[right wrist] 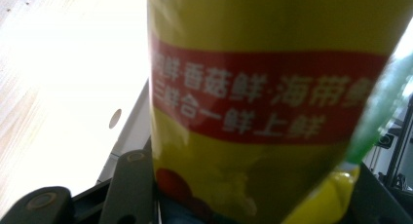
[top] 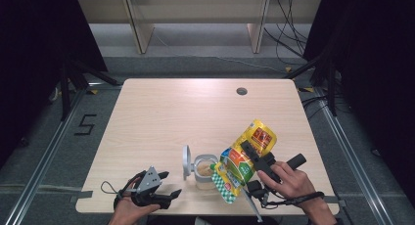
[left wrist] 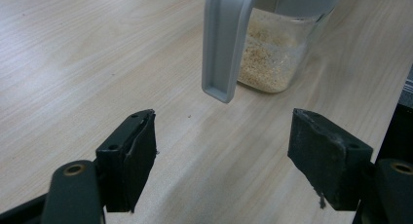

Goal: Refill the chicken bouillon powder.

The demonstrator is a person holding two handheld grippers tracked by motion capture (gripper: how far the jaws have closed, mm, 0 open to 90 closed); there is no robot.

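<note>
A yellow pouch (top: 247,156) is clamped between the jaws of the right gripper (top: 254,159), which are closed about halfway on it; the pouch is held tilted above the table (top: 195,112), near the front edge and right of centre, with its lower end hanging over the mouth of a clear jar (top: 204,171). In the right gripper view the pouch (right wrist: 272,102) is seen close up between the two jaws, with a red band of white characters across it. The jar stands near the front edge, and its grey lid (top: 186,161) is flipped up on its left side. In the left gripper view, pale grains are seen inside the jar (left wrist: 272,53). The left gripper (top: 166,183) is held near the front-left part of the table, beside the jar and apart from it, with its jaws wide open and nothing between them.
</note>
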